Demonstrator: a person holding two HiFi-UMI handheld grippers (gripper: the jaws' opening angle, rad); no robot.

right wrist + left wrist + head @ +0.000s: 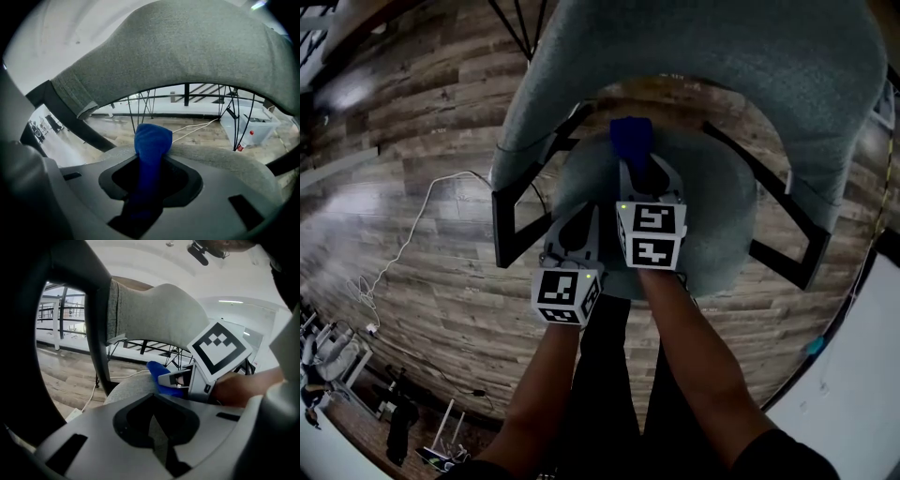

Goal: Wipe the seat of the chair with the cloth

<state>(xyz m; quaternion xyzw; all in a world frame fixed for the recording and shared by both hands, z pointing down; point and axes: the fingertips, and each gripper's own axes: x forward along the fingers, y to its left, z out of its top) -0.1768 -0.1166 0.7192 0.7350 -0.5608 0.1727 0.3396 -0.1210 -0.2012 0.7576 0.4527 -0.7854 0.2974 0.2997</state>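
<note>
The chair has a round grey fabric seat [722, 220] and a curved grey backrest [722, 47] on a black frame. My right gripper [636, 167] is shut on a blue cloth [631, 139], which stands bunched on the seat's rear middle. In the right gripper view the cloth [152, 140] rises out of the shut jaws [150, 180] against the seat [225, 159]. My left gripper [577, 227] hovers at the seat's front left edge, shut and holding nothing. Its own view shows its jaws [157, 430] over the seat [129, 390], with the cloth [157, 370] and right gripper [177, 378] ahead.
Black frame bars [514, 220] flank the seat on both sides. A white cable [422, 216] runs over the wood floor to the left. A clear plastic box [253, 124] and thin black metal legs stand beyond the chair. The person's legs are below the seat's front.
</note>
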